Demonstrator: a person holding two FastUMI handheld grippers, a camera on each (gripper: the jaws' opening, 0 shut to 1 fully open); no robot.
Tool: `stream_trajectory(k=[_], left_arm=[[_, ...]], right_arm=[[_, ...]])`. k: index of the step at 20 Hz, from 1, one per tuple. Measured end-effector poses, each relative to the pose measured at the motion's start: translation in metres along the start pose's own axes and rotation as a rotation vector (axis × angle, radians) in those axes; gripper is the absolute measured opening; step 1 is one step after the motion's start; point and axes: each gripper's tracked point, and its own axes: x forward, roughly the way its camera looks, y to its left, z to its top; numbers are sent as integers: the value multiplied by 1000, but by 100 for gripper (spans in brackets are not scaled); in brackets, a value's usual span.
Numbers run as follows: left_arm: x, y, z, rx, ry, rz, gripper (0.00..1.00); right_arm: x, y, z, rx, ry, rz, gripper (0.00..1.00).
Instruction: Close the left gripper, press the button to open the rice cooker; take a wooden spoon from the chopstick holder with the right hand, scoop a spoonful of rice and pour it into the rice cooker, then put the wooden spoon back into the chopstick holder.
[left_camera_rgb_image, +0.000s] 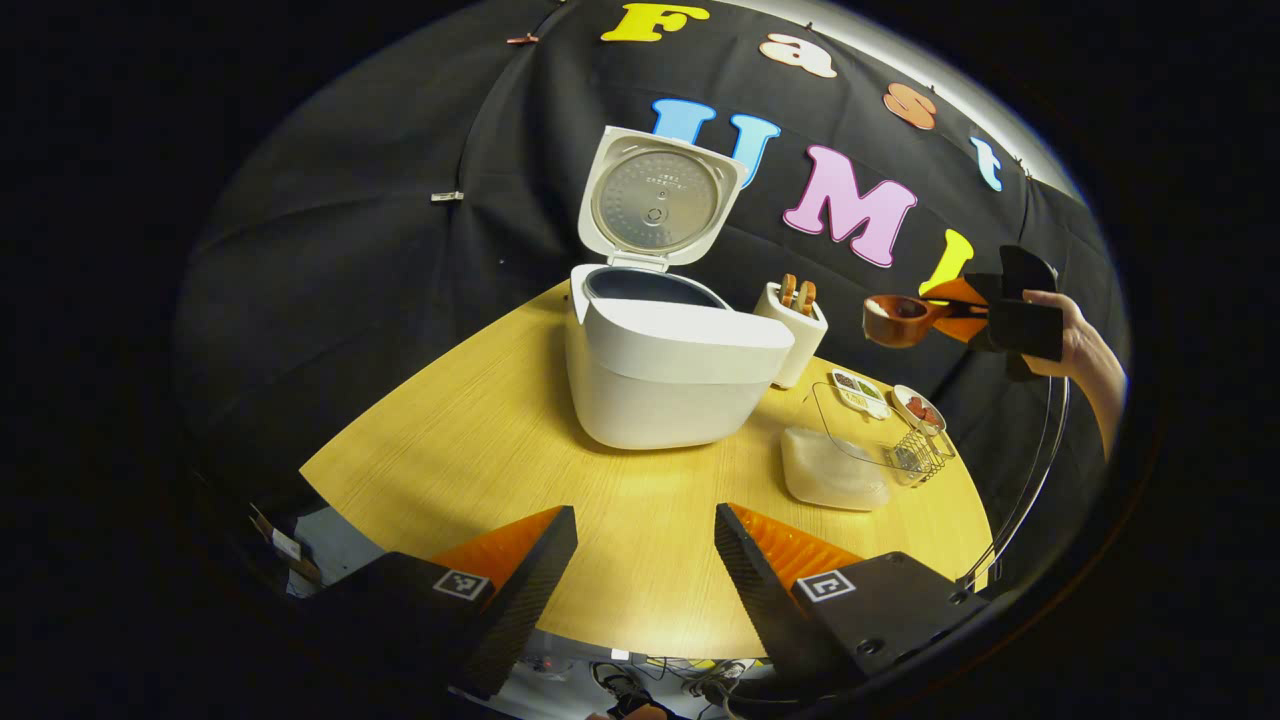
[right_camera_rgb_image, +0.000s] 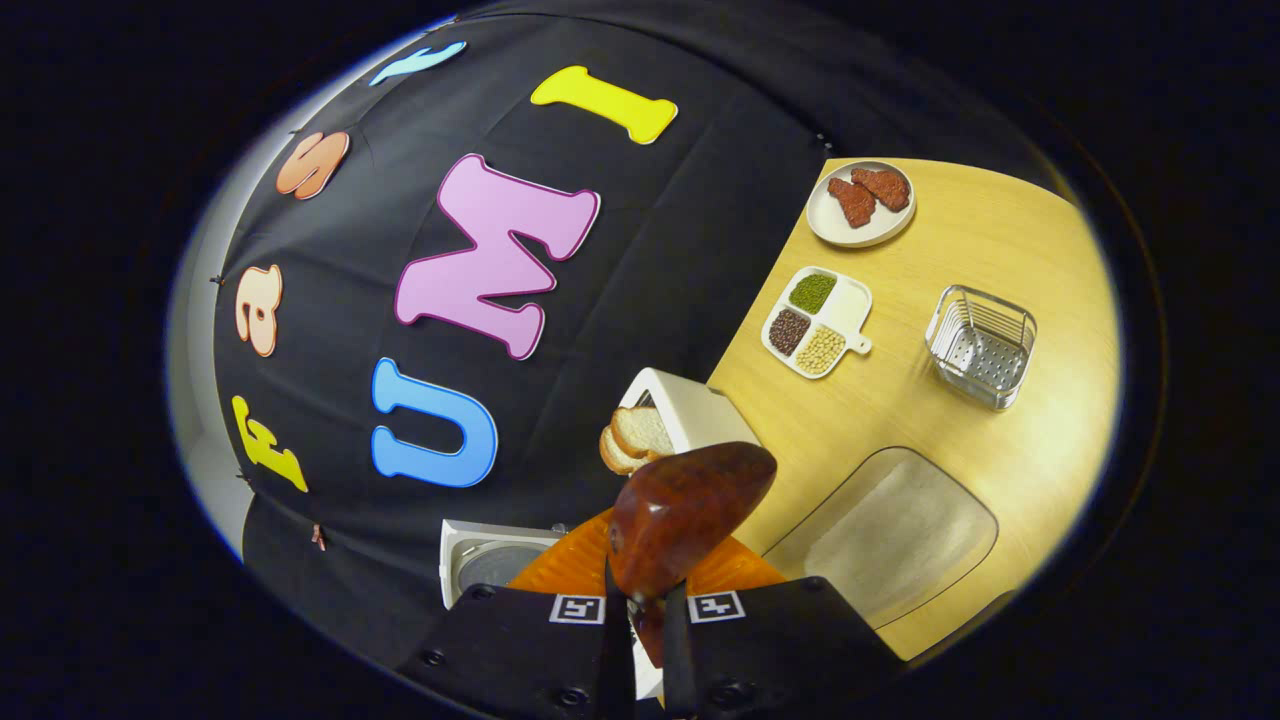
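Observation:
The white rice cooker (left_camera_rgb_image: 665, 375) stands on the table with its lid (left_camera_rgb_image: 655, 200) raised and the dark pot showing. Right of it is the white chopstick holder (left_camera_rgb_image: 793, 340) with wooden handles sticking out. My right gripper (left_camera_rgb_image: 985, 310), held by a hand, hovers high at the right, shut on the handle of a wooden spoon (left_camera_rgb_image: 897, 320) with something pale in its bowl. In the right gripper view the spoon (right_camera_rgb_image: 690, 515) juts forward from my right gripper (right_camera_rgb_image: 648, 610), above the chopstick holder (right_camera_rgb_image: 690, 415). My left gripper (left_camera_rgb_image: 645, 560) is open over the table's near edge.
A clear tub of rice (left_camera_rgb_image: 835, 470) lies right of the cooker, with a wire basket (left_camera_rgb_image: 920, 450) beside it. Behind them sit a divided dish of grains (right_camera_rgb_image: 815, 320) and a plate with red pieces (right_camera_rgb_image: 860, 205). The round wooden table (left_camera_rgb_image: 480, 440) ends near my left fingers.

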Motion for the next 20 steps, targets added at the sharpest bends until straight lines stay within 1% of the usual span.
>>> stream_trajectory(k=[6, 8, 10, 11, 14, 20], left_arm=[[-6, 18, -3, -28, 6, 32, 96], [-7, 24, -5, -35, 9, 42, 96], [-7, 30, -7, -46, 12, 52, 98], [-8, 33, -8, -54, 14, 57, 96], [-8, 42, -8, -73, 14, 71, 96], [-7, 57, -5, -89, 5, 94, 96]], right_arm=[[25, 49, -39, 44, 33, 49, 15], [38, 66, -54, 20, 48, 61, 15], [50, 80, -72, -26, 60, 76, 15], [57, 89, -82, -50, 65, 87, 15], [73, 111, -110, -138, 77, 114, 16], [107, 134, -158, -408, 47, 166, 15]])
